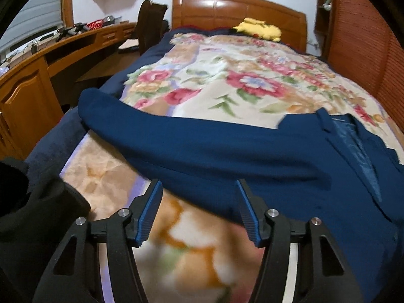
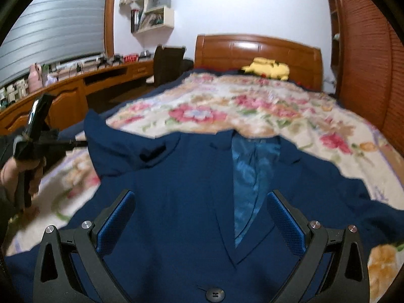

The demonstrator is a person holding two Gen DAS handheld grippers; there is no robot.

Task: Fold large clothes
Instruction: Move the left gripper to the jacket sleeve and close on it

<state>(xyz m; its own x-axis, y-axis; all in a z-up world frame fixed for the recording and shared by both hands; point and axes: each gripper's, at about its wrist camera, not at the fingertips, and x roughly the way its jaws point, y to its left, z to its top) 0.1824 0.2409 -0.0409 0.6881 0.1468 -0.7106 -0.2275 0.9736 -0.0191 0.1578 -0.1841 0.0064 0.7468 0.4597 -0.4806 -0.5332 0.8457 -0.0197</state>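
Bedroom: floral blanket (image 1: 227, 80) on one bed, wooden headboard (image 1: 237, 12) at top centre, desk (image 1: 63, 50) upper left.
One blue jacket (image 2: 189, 189) lies face up mid-frame; one yellow plush (image 1: 260, 30) above; left gripper (image 1: 199, 209) and right gripper (image 2: 200, 217) both spread, empty.

A jacket (image 2: 176, 202) lies across the near end of a bed (image 2: 265, 106), on its blanket (image 1: 240, 80). A soft toy (image 2: 267, 68) rests at the far headboard (image 2: 257, 50). A desk (image 1: 75, 43) runs along the left.
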